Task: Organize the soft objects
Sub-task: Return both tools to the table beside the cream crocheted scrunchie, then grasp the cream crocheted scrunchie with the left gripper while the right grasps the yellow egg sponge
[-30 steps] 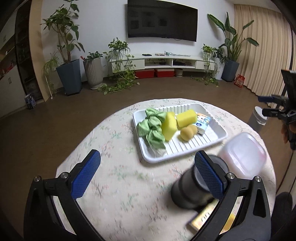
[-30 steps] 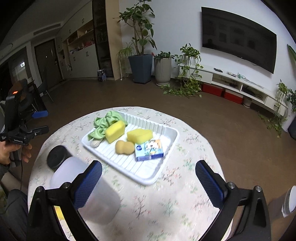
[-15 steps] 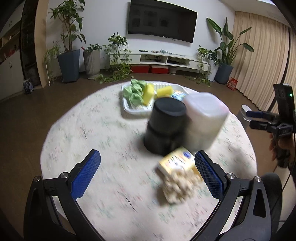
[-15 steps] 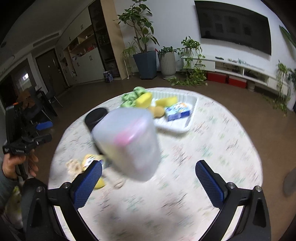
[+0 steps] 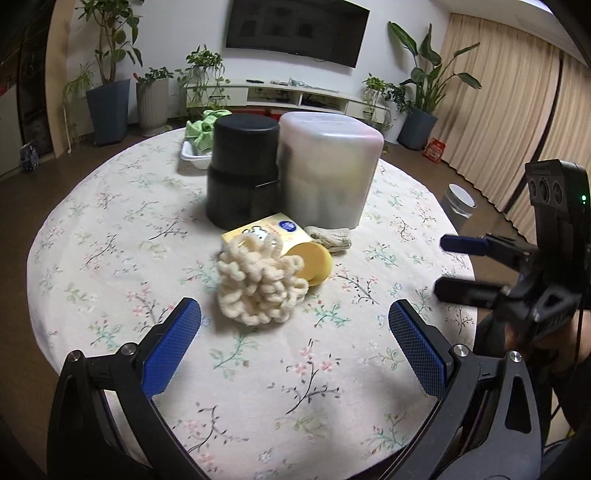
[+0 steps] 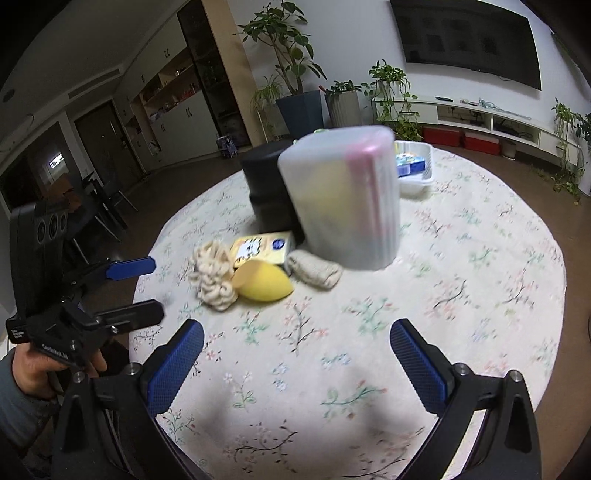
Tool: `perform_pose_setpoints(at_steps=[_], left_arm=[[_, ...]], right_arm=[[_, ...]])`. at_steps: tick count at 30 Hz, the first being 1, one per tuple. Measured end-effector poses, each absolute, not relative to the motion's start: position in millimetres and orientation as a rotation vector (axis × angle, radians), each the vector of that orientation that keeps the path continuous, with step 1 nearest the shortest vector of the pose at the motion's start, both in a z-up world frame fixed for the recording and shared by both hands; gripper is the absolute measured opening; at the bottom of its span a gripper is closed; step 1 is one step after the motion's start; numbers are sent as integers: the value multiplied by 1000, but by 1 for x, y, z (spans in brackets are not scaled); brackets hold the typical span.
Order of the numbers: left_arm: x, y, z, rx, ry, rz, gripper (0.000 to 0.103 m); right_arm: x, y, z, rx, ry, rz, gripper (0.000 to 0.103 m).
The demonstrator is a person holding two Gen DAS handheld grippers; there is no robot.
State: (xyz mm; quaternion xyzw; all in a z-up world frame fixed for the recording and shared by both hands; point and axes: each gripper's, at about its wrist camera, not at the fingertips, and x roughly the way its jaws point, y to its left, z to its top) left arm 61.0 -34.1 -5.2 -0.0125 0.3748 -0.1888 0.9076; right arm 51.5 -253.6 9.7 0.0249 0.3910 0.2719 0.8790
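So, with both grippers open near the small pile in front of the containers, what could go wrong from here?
1. The cream scrunchie lies touching the yellow sponge and the yellow packet; a grasp by the left hand-held gripper may drag a neighbour along.
2. The translucent container and black container stand right behind the pile, so reaching too far could knock them.
3. The right hand-held gripper is near the same pile; the two could collide.

Home living room — wall television (image 5: 297, 31), potted plants (image 5: 109, 74), curtains (image 5: 517, 110)
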Motion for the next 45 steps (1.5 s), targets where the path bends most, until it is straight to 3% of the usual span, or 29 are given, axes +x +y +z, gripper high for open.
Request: perform_pose_setpoints(at_steps=[5, 13, 15, 17, 20, 27, 36, 40, 45], left_arm=[[80, -33, -13, -50, 795, -344, 103], [103, -30, -27, -58, 854, -326, 100], [107, -27, -30, -59, 865, -327, 92], [113, -25, -37, -68, 901, -332, 71], [117, -23, -48, -72, 940, -335, 57], [120, -18, -53, -111, 955, -360, 56], [125, -10, -55, -150, 957, -359, 31], [123, -11, -56, -150, 953, -363, 27], [122, -8, -56, -163, 943, -361, 22]], right_arm=[[56, -240, 0, 0, 826, 537, 103], [78, -230, -17, 5, 875, 555, 79], [80, -224, -23, -11, 884, 566, 74], [82, -219, -26, -22, 895, 579, 71], [85, -212, -29, -37, 896, 598, 70], [98, -188, -32, -80, 896, 640, 70], [108, -155, -26, -182, 848, 679, 69], [114, -150, -32, -192, 856, 700, 53], [106, -147, -32, -227, 852, 702, 50]])
